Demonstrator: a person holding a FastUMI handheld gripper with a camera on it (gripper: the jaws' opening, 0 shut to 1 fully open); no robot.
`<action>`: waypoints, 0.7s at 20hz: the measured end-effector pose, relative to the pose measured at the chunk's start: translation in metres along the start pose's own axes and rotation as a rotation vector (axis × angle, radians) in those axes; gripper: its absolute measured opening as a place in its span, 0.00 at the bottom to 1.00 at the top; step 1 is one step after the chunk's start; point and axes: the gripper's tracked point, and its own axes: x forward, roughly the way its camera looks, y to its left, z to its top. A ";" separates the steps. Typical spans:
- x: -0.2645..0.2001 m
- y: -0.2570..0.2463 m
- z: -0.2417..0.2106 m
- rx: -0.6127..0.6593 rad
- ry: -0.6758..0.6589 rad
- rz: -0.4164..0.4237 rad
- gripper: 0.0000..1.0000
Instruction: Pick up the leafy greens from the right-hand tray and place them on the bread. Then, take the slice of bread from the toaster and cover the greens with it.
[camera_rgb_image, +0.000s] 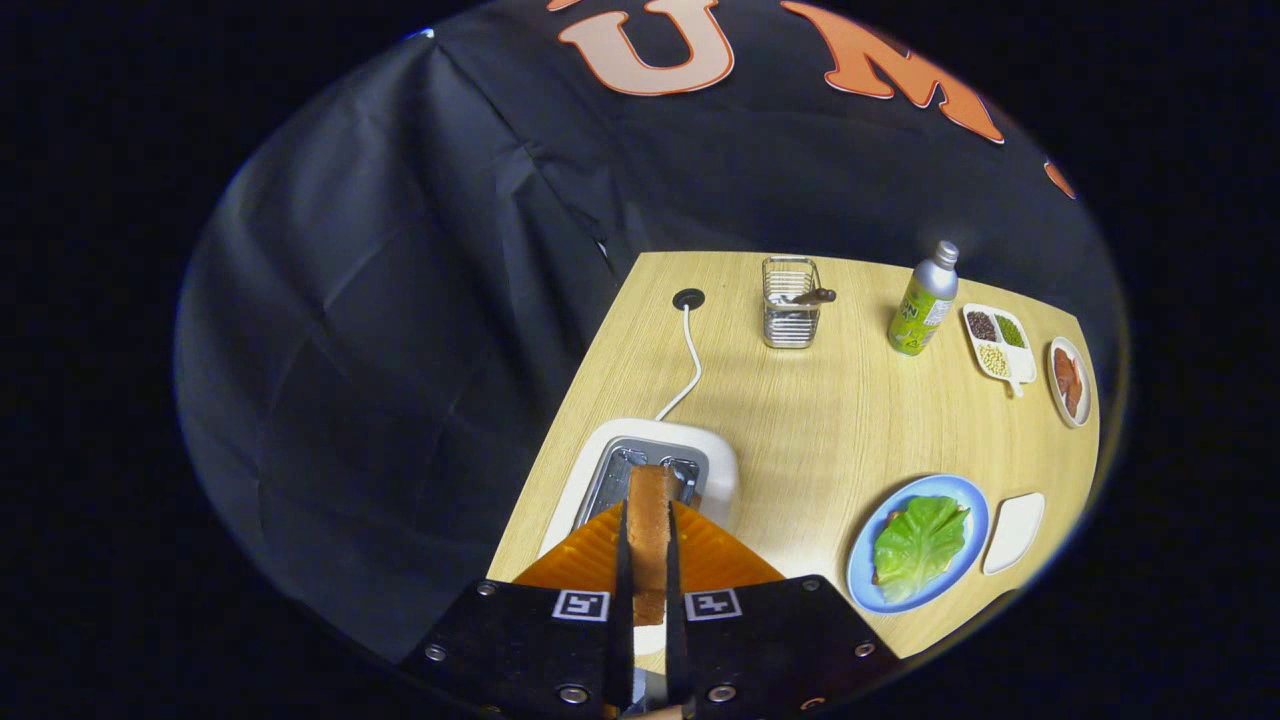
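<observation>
Here the gripper (648, 545) is clamping a slice of bread (650, 520) edge-on, with both fingers pressing its two flat faces just above the toaster (655, 470). The slice is standing upright between the fingers, and its top edge is sitting in front of the toaster's slots, so whether it is fully clear of the slot cannot be told from this angle.

The leafy greens (920, 545) are already lying on the blue plate (965, 500), well off to the right of the fingers, with a brown edge of the lower bread just peeking out beneath the leaf. A small white tray (1015, 530) is sitting just beside that plate.

Several things could be going wrong from here. If the slice is still partly in the slot, swinging it sideways would probably be dragging it against the slot edge, tearing it or tugging the toaster along by its white cord (690, 365). The grip is covering only a narrow band of the bread, so tipping it from upright to flat could be letting it pivot or slip out. The leaf is looking curled and springy, so a slice set down off-centre might be sliding off it or pushing the greens over the plate's rim.
</observation>
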 end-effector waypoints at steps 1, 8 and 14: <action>-0.004 0.002 0.000 0.000 -0.004 0.013 0.13; -0.037 0.004 0.010 0.010 -0.074 0.075 0.13; -0.061 -0.006 0.009 -0.002 -0.129 0.125 0.13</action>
